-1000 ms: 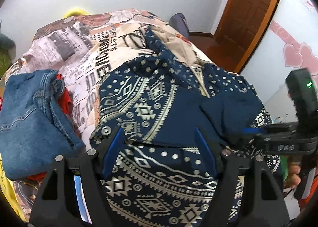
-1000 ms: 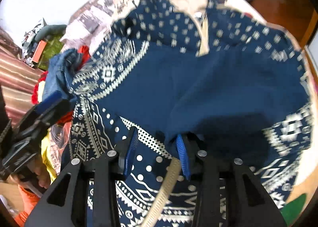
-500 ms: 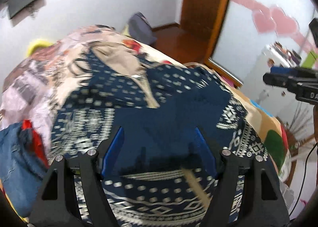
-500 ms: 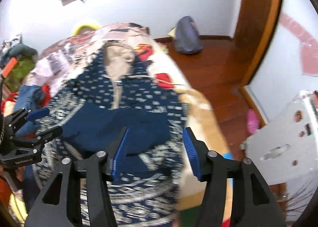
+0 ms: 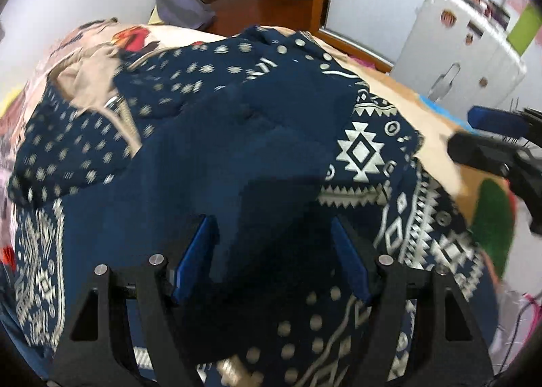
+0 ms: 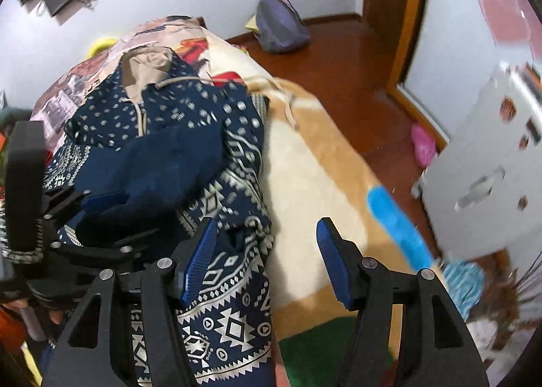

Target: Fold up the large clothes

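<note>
A large navy hooded garment (image 5: 237,136) with white tribal patterns and a beige hood lining lies spread on the bed; it also shows in the right wrist view (image 6: 189,163). A plain navy flap is folded over its middle. My left gripper (image 5: 271,258) is open, its jaws wide apart just above the dark flap; it also shows in the right wrist view (image 6: 95,214). My right gripper (image 6: 264,255) is open and empty, over the garment's right edge and the blanket; it also shows at the right of the left wrist view (image 5: 491,139).
The bed carries a tan and cream blanket (image 6: 315,183) with blue and green patches. A grey backpack (image 6: 281,24) sits on the wooden floor by the wall. A white cabinet (image 6: 491,177) stands right of the bed. A wooden door frame (image 6: 406,14) is behind.
The right gripper let go of the garment, opened and swung right, off the cloth toward the bed's edge. The left gripper turned rightward over the folded flap, staying open.
</note>
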Tool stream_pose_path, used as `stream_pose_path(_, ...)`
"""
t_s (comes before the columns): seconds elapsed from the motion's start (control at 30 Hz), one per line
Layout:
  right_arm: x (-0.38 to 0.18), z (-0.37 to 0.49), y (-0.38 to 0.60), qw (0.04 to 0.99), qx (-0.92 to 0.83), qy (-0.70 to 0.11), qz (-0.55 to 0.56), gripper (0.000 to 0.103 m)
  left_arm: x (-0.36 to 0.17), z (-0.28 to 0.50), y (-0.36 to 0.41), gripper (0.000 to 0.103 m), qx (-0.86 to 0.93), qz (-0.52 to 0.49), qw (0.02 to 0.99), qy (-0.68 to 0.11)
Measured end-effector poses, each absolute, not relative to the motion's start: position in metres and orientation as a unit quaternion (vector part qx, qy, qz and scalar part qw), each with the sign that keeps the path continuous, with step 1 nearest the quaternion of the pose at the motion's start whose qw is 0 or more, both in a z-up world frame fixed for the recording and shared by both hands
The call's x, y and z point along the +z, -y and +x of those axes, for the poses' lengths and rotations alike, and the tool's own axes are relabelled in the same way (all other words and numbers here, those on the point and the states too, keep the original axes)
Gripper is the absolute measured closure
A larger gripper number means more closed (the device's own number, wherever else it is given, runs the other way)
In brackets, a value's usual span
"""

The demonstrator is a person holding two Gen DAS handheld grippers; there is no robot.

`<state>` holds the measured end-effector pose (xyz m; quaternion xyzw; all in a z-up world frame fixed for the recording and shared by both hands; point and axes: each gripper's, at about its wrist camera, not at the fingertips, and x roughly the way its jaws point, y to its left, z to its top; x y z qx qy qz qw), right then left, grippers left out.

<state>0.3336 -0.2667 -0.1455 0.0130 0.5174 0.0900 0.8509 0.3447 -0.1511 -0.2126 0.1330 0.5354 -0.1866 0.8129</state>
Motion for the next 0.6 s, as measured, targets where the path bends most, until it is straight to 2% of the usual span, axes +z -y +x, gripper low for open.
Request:
stream_pose_path(0.13, -0.157, 0.335, 0.275, 0.846, 0.076, -0.528, 0.025, 0.046, -0.222, 0.355, 0.169, 0.032, -0.185, 0.155, 0.818, -0.522)
stream_pose_path(0.23, -0.162, 0.334, 0.28, 0.846, 0.065, -0.528, 0.033, 0.046, -0.222, 0.362, 0.174, 0.044, -0.189, 0.146, 0.825, -0.512)
stream_pose_path(0.3, -0.164, 0.334, 0.282, 0.845, 0.063, -0.529, 0.038, 0.045, -0.219, 0.364, 0.173, 0.067, -0.18, 0.155, 0.831, -0.503)
stream_pose_path(0.33, -0.164, 0.334, 0.283, 0.844, 0.061, -0.531, 0.039, 0.045, -0.217, 0.364, 0.172, 0.074, -0.179, 0.154, 0.834, -0.499)
stream_pose_path(0.37, -0.165, 0.334, 0.282, 0.845, 0.06, -0.531, 0.038, 0.045, -0.214, 0.364, 0.168, 0.087, -0.18, 0.15, 0.837, -0.495)
stream_pose_path(0.4, -0.164, 0.335, 0.281, 0.845, 0.061, -0.53, 0.036, 0.045, -0.21, 0.364, 0.163, 0.094, -0.181, 0.142, 0.839, -0.492)
stream_pose_path(0.6, -0.156, 0.344, 0.269, 0.85, 0.072, -0.522, 0.017, 0.045, -0.165, 0.369, 0.106, 0.094, -0.192, 0.037, 0.859, -0.473)
